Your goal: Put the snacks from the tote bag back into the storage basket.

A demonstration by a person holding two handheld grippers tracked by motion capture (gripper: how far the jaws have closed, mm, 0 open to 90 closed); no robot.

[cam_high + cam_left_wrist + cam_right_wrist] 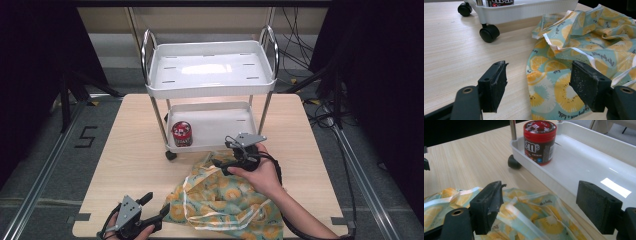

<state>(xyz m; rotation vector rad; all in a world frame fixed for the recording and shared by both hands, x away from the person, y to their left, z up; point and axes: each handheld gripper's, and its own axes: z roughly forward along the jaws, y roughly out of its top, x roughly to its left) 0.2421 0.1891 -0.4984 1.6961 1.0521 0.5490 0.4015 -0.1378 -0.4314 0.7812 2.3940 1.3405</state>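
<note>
A crumpled cloth bag (225, 200) with a yellow citrus print on teal lies at the table's front centre. My left gripper (156, 204) is open at the bag's left edge, low over the wood. In the left gripper view, the left gripper (541, 85) has its jaws wide apart, with the bag (574, 50) partly between them and nothing gripped. My right gripper (225, 156) hovers open above the bag's far end, beside the cart. In the right gripper view, the right gripper (541, 205) frames the bag (524, 220) below and a red M&M's jar (539, 141) ahead.
A small white two-tier cart (210, 85) stands on the wooden table (130, 150). The jar (181, 133) sits upright at the left of its lower tray (225, 122). A black caster (489, 33) is close to the bag. Cables lie on the floor at the right.
</note>
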